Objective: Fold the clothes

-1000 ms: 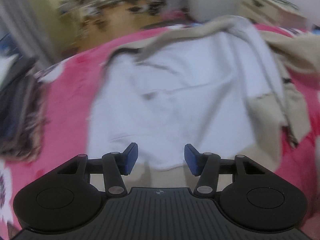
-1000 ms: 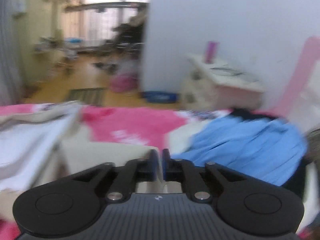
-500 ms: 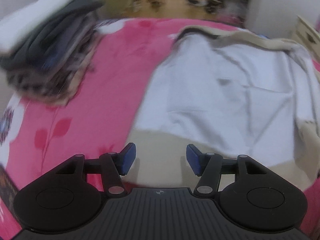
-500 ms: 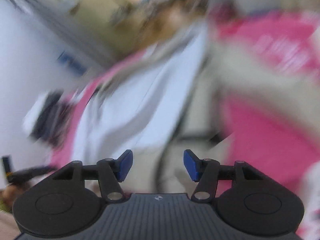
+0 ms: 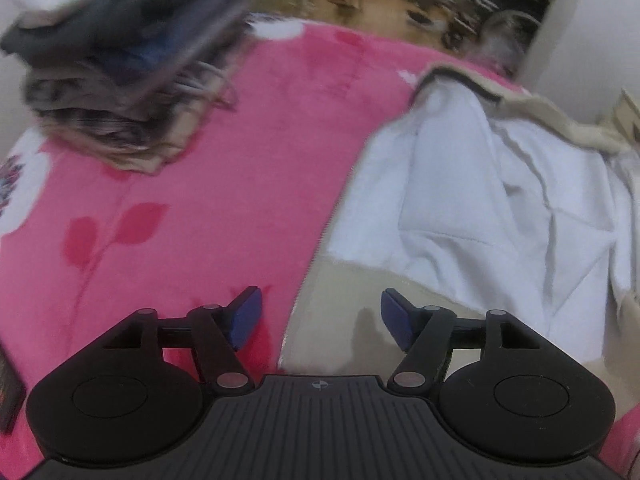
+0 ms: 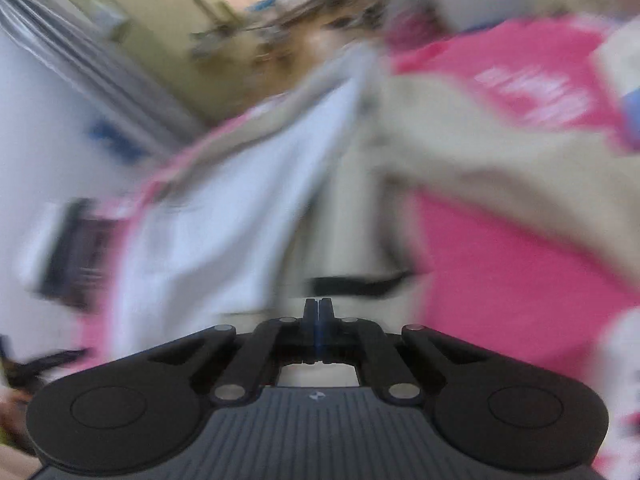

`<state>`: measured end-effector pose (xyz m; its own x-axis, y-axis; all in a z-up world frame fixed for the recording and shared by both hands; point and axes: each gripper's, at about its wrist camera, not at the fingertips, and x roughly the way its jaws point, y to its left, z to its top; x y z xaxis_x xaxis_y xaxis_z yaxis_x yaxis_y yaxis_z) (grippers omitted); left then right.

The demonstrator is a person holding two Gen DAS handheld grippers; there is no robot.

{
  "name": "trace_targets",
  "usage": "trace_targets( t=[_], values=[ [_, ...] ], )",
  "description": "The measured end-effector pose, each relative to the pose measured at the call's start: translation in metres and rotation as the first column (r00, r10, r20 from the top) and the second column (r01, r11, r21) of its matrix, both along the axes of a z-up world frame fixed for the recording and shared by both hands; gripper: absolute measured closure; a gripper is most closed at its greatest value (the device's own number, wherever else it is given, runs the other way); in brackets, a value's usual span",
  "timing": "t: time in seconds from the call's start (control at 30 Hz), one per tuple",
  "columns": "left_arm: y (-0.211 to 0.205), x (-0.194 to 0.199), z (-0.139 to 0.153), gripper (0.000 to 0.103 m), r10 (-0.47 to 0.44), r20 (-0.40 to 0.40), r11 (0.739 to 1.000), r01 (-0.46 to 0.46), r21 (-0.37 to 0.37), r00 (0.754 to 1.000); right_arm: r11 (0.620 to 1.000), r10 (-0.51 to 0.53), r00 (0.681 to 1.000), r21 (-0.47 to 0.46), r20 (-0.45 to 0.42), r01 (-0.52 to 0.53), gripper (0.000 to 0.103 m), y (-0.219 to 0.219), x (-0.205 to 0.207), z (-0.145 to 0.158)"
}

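Far left in the left wrist view, a stack (image 5: pixel 120 68) of dark and patterned clothes sits on a pink blanket (image 5: pixel 248 152) with a leaf print. The stack looks layered, likely folded, though it is blurred.

In the middle foreground, the left gripper (image 5: pixel 318 318) has its blue pads spread wide and holds nothing. It hovers just over the near left corner of the garment, with that edge between the open pads, probably lined up to pinch there.

To the right lies the garment (image 5: pixel 480 208), a beige coat opened so its white lining faces up. It is rumpled, with creases and a turned-back flap. Its long axis seems to run from the gripper away toward the far right, where a dark-trimmed beige edge, perhaps the collar, ends near a wall.

The right wrist view is heavily blurred. White lining (image 6: pixel 224 216) fills the left, beige cloth (image 6: pixel 460 152) runs across the right, and pink blanket shows below it. The right gripper (image 6: pixel 319 312) has its pads pressed together. Beige cloth lies right at the tips, but I cannot tell whether any is caught between them.
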<state>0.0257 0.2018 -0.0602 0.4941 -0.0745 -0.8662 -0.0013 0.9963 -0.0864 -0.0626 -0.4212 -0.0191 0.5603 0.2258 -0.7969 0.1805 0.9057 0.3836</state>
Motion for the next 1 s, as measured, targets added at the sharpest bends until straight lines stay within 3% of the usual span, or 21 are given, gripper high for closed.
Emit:
trace_targets(
  t=[0.03,0.1,0.2,0.27,0.37,0.4,0.43,0.47,0.53,0.63,0.77,1.0],
  values=[
    [-0.002,0.006,-0.006,0.036,-0.009,-0.007,1.000,0.009,0.006,1.000,0.999,-0.019,0.999,-0.030,-0.027,0.018,0.103,-0.012,-0.005,0.000],
    [-0.006,0.018,-0.019,0.036,-0.024,-0.024,1.000,0.025,0.012,0.999,0.999,-0.054,0.997,0.007,-0.049,0.054,0.102,-0.028,-0.009,0.004],
    [-0.008,0.029,-0.034,0.040,-0.022,-0.050,1.000,0.022,0.009,0.999,1.000,-0.004,0.999,0.026,-0.053,0.005,0.100,-0.016,0.008,0.016],
    [-0.010,0.026,-0.034,0.053,-0.018,-0.014,1.000,0.018,0.001,1.000,0.996,0.084,0.994,0.002,-0.065,-0.084,0.100,0.003,0.030,0.027],
    [-0.008,0.019,-0.031,0.081,-0.017,0.039,1.000,0.018,-0.013,0.999,0.969,0.238,0.966,-0.048,-0.098,-0.243,0.099,0.036,0.064,0.043],
    [-0.008,0.015,-0.028,0.098,-0.011,0.063,1.000,0.012,-0.019,0.998,0.952,0.292,0.951,-0.071,-0.098,-0.299,0.098,0.052,0.074,0.048],
    [-0.006,0.012,-0.025,0.103,-0.001,0.081,1.000,0.003,-0.030,0.997,0.938,0.331,0.940,-0.080,-0.085,-0.338,0.097,0.064,0.082,0.052],
    [-0.004,0.008,-0.021,0.103,0.010,0.098,0.999,-0.006,-0.041,0.995,0.932,0.351,0.934,-0.071,-0.060,-0.355,0.097,0.072,0.087,0.055],
    [0.004,0.001,-0.009,0.103,0.055,0.125,0.990,-0.038,-0.134,0.991,0.928,0.372,0.928,-0.035,-0.007,-0.372,0.097,0.087,0.095,0.058],
    [0.004,-0.004,0.016,0.103,0.077,0.144,0.951,-0.029,-0.307,0.987,0.932,0.355,0.934,0.063,0.033,-0.356,0.097,0.097,0.099,0.047],
    [-0.016,0.000,0.041,0.103,0.000,0.196,0.973,0.046,-0.226,0.981,0.931,0.340,0.941,0.147,-0.003,-0.335,0.097,0.103,0.091,0.026],
    [-0.026,0.004,0.023,0.103,-0.025,0.112,0.964,0.054,-0.260,0.993,0.921,0.344,0.939,0.196,0.004,-0.338,0.097,0.099,0.072,0.026]
  ],
)
